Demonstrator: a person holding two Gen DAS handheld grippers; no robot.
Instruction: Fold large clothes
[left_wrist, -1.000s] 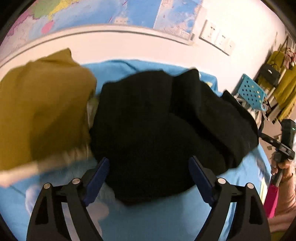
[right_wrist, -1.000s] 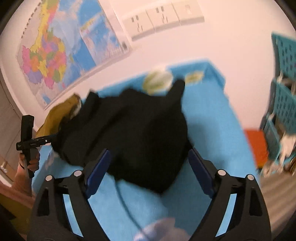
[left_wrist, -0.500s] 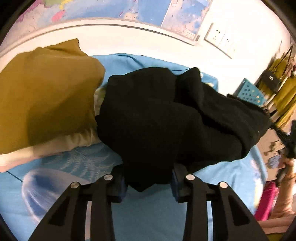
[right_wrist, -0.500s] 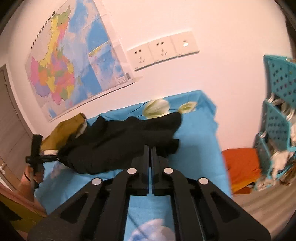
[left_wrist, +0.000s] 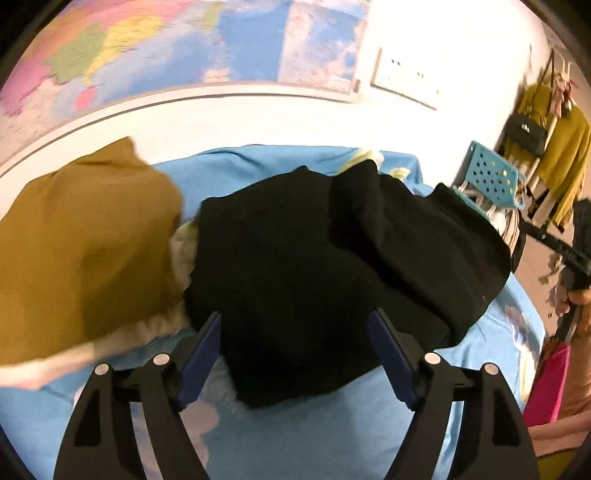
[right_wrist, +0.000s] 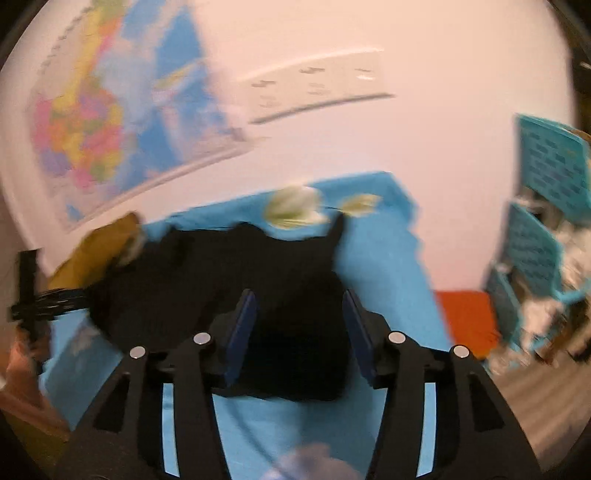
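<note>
The black garment (left_wrist: 332, 266) lies bunched on the blue sheet (left_wrist: 332, 435), both tongs (left_wrist: 295, 354) (right_wrist: 298, 332) gaping wide.

The garment (left_wrist: 332, 266) lies mid-frame on the bed (left_wrist: 332, 435); a folded pile (left_wrist: 85, 251) sits at its left, touching.

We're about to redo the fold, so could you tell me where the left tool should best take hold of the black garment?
Probably at the near rounded edge of the black garment, coming straight in from the front, low over the blue sheet. That edge bulges toward the open left tool, between its fingers, and lies clear of the mustard garment.
</note>
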